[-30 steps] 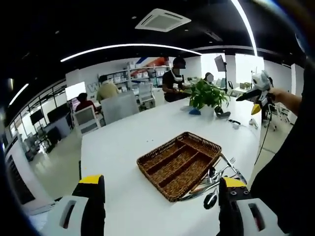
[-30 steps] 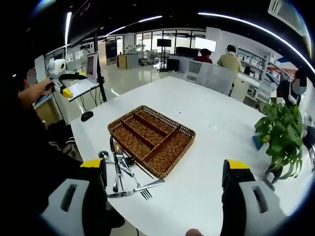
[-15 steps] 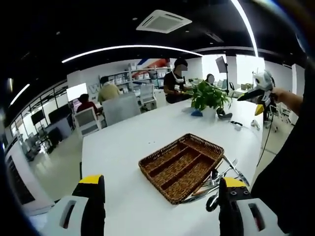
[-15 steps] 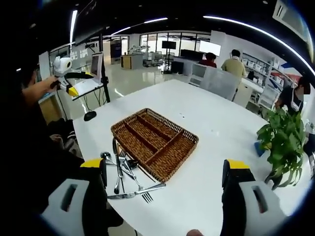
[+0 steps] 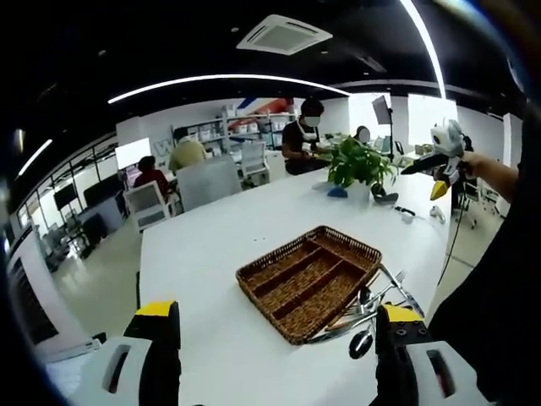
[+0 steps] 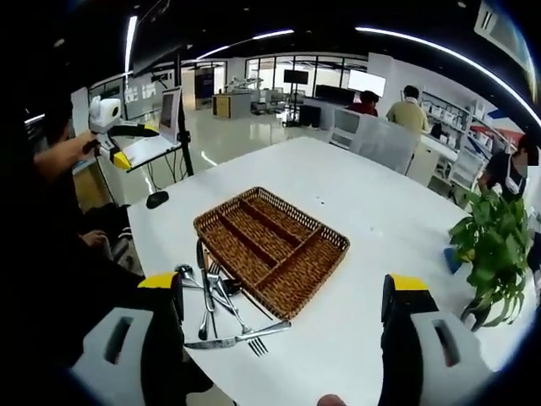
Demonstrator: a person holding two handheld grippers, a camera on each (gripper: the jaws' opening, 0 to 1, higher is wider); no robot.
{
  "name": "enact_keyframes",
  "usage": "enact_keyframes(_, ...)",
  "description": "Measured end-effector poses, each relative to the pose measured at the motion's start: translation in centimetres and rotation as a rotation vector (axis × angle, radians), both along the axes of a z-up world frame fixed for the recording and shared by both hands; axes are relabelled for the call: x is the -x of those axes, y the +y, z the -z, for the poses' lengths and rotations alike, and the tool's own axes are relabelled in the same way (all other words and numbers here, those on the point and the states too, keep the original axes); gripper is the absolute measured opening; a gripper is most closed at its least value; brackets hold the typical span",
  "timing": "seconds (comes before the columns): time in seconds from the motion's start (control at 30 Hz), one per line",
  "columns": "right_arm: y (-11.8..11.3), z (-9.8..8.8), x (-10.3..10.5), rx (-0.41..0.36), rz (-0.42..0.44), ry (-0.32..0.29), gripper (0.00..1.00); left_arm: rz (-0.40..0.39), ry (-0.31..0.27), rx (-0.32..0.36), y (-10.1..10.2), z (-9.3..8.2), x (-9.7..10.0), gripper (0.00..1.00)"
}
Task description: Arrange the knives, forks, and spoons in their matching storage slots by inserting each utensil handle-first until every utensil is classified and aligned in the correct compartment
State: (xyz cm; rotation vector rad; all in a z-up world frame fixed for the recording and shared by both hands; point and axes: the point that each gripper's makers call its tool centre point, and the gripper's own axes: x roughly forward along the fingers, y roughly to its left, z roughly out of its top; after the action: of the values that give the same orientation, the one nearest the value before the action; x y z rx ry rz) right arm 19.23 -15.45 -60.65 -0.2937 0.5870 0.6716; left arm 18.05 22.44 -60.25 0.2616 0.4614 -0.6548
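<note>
Ahead of the right tongs [image 6: 283, 309] the surface [image 6: 363, 228] lies bare; a wicker tray [image 6: 270, 249] stands beyond their left jaw, loose cutlery [image 6: 215, 304] piled against it.

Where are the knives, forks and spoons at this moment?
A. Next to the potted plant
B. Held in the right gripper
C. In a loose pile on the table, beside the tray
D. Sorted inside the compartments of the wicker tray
C: the utensils lie jumbled on the white table against one side of the wicker tray, whose compartments hold nothing.
</note>
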Motion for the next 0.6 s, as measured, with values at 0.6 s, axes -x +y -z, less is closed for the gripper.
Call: enact_keyframes(0.6, 2.4, -0.8, -1.0, -0.017, -0.054, -0.008, 1.0, 0.005, 0.001, 0.005, -0.5, -0.1, -1.1, 1.0)
